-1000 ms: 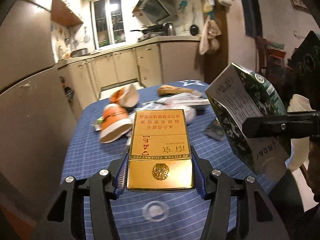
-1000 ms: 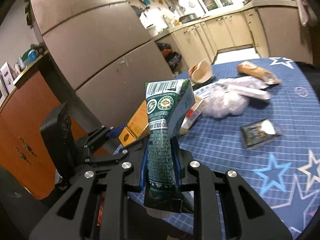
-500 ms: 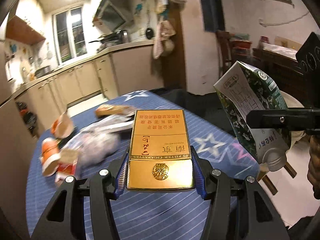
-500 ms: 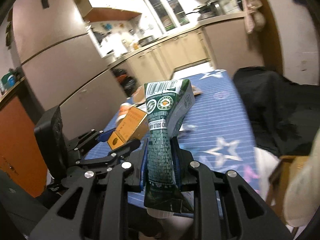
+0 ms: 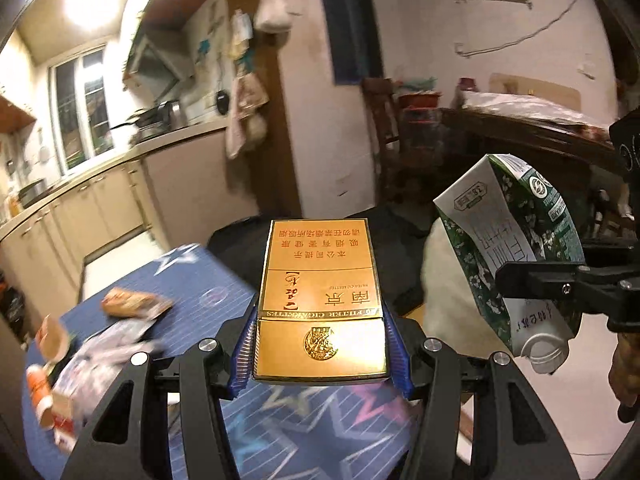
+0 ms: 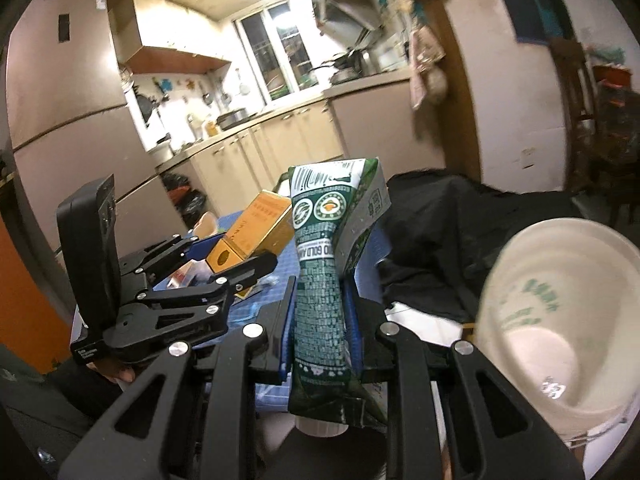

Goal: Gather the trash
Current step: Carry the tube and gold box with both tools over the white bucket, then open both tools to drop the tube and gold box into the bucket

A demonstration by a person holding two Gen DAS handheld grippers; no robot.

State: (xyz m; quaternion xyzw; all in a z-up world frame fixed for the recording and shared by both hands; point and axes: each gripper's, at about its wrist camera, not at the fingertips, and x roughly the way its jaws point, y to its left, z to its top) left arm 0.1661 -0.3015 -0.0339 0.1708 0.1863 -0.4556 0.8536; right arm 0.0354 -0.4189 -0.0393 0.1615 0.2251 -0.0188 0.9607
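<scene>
My left gripper [image 5: 320, 344] is shut on a gold cigarette box [image 5: 320, 296], held flat above the blue star tablecloth [image 5: 224, 292]. The box also shows in the right wrist view [image 6: 256, 236]. My right gripper [image 6: 320, 316] is shut on a squashed green and white milk carton [image 6: 324, 280], cap end down. The carton shows at the right of the left wrist view [image 5: 516, 252]. A white bucket [image 6: 560, 332] with its open mouth toward me sits close at the right, below the carton.
More trash lies on the table at the left: a wrapper [image 5: 132, 304], paper cups [image 5: 44, 392] and clear plastic [image 5: 108, 348]. A black cloth [image 6: 460, 248] drapes beyond the table. Kitchen cabinets [image 5: 100, 208] and a fridge [image 6: 68, 120] stand behind.
Both grippers have swung to the right, away from the table's trash, still holding the box and carton. The white bucket has come into the right wrist view.
</scene>
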